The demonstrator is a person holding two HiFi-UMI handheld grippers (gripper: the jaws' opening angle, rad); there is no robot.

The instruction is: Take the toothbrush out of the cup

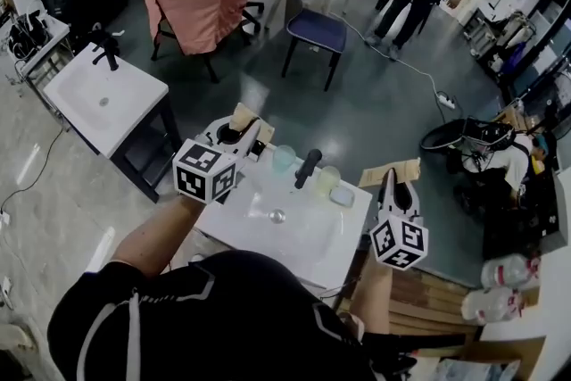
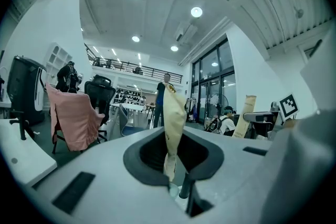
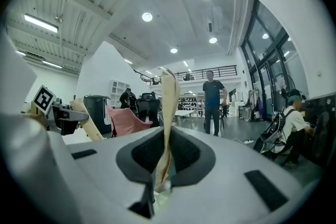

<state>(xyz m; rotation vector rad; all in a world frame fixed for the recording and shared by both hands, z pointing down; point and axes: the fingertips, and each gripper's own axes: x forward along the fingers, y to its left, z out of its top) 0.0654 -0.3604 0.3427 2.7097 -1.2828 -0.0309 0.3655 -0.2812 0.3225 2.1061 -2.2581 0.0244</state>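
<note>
While the left gripper (image 1: 243, 117) and right gripper (image 1: 390, 178) hang clenched and empty, flanking the sink (image 1: 303, 232), no reach has begun, I'd say; the cups (image 1: 284, 159) sit by the tap (image 1: 308, 167), the toothbrush too small to spot. Next: open one, dip in.

White sink (image 1: 308, 238), black faucet (image 1: 307, 167), pale green cup (image 1: 284, 159).

Open lab hall with office chairs (image 1: 314, 29), washbasins (image 1: 98, 103).

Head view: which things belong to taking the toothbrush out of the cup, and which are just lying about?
For the job: bluish-green cup, yellowish cup; the toothbrush itself cannot be made out.
Lying about: black faucet, pink cloth, blue chair, second sink.
</note>
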